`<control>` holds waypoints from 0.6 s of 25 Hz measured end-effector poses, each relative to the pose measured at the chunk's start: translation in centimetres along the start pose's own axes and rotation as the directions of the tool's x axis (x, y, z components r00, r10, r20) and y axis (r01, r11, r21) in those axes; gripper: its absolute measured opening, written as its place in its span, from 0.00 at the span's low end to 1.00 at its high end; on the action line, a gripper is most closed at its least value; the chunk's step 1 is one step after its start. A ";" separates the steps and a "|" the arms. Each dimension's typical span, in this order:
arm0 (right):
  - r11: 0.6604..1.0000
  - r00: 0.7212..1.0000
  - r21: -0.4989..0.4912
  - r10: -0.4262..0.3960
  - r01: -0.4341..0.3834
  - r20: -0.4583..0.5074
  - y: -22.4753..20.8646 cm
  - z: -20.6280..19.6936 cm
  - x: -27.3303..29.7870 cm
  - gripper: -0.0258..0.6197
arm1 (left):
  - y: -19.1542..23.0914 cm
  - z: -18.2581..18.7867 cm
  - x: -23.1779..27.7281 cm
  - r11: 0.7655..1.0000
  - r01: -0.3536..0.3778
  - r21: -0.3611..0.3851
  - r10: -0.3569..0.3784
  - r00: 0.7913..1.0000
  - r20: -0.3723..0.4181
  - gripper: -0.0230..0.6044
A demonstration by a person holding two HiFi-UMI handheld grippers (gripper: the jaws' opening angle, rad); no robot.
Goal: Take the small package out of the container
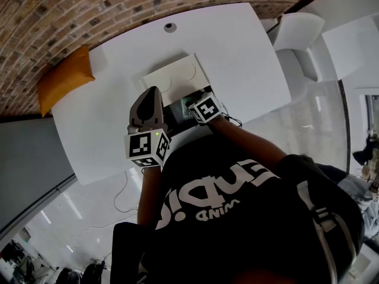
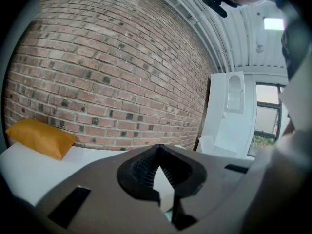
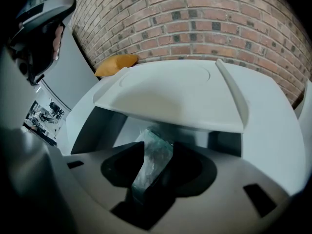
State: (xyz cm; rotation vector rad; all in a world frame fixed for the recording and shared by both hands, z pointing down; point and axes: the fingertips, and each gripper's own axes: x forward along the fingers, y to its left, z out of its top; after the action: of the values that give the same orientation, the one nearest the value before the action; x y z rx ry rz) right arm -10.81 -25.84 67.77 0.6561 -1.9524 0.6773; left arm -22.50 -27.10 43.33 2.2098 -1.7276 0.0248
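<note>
Right gripper [image 3: 153, 150]: jaws partway closed, pinching small package [image 3: 152, 162], clear crinkled wrap, no legible label. Package upright inside white container [image 1: 177, 76], under raised lid [image 3: 170, 94]. Left gripper [image 2: 157, 152]: jaws together, empty. Shirt [image 1: 237, 188] print upside down, unreadable.

shirt [image 1: 249, 229]: large white lettering on black, seen upside down, not surely readable; smaller white line beside it, unclear | marker cube [image 1: 146, 148]; second marker cube [image 1: 205, 107]: black-and-white square patterns, no letters or digits | elsewhere: nothing readable
</note>
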 end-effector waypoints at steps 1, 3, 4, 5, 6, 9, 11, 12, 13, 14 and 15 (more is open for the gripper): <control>1.000 1.000 0.000 -0.004 0.004 0.000 -0.1 0.0 0.0 0.31 | 0.0 0.0 0.0 1.000 0.000 0.000 0.000 1.000 0.000 0.04; 1.000 1.000 -0.004 -0.009 0.009 -0.001 -0.2 0.0 0.1 0.30 | 0.0 0.0 0.0 1.000 0.000 0.001 0.000 1.000 0.001 0.04; 1.000 1.000 -0.007 -0.011 0.011 0.000 -0.2 -0.1 0.1 0.29 | 0.0 -0.1 0.0 1.000 0.000 0.001 0.000 1.000 0.001 0.04; 1.000 1.000 -0.012 -0.012 0.012 0.000 -0.2 -0.1 0.1 0.28 | 0.0 -0.1 0.0 1.000 -0.001 0.002 0.001 1.000 0.000 0.04; 1.000 1.000 -0.017 -0.011 0.011 -0.001 -0.2 -0.1 0.1 0.27 | 0.0 -0.2 0.0 1.000 -0.001 0.001 0.001 1.000 -0.001 0.04; 0.999 1.000 -0.031 -0.008 0.008 -0.004 0.0 -0.1 0.0 0.25 | 0.0 -0.2 -0.2 1.000 -0.004 -0.002 0.004 1.000 -0.004 0.04; 0.999 1.000 -0.042 -0.007 0.007 -0.005 0.1 -0.1 -0.2 0.24 | -0.1 -0.2 -0.3 1.000 -0.006 -0.003 0.006 1.000 -0.004 0.04; 0.999 1.000 -0.049 -0.008 0.007 -0.004 0.1 -0.2 -0.2 0.23 | -0.1 -0.2 -0.4 1.000 -0.008 -0.004 0.008 1.000 -0.003 0.04; 0.998 1.000 -0.055 -0.009 0.009 -0.003 0.2 -0.2 -0.2 0.23 | -0.1 -0.3 -0.5 1.000 -0.010 -0.004 0.010 1.000 -0.002 0.04; 0.998 1.000 -0.061 -0.011 0.011 -0.001 0.2 -0.2 -0.1 0.23 | -0.1 -0.3 -0.6 1.000 -0.012 -0.004 0.012 1.000 -0.001 0.04; 0.998 1.000 -0.065 -0.012 0.012 0.001 0.2 -0.2 -0.1 0.22 | 0.0 -0.3 -0.6 1.000 -0.014 -0.004 0.014 1.000 0.001 0.04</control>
State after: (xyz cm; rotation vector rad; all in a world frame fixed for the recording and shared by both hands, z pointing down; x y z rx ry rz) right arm -10.76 -25.52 67.71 0.6275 -1.9608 0.6042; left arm -22.58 -26.41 43.44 2.1955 -1.7420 0.0240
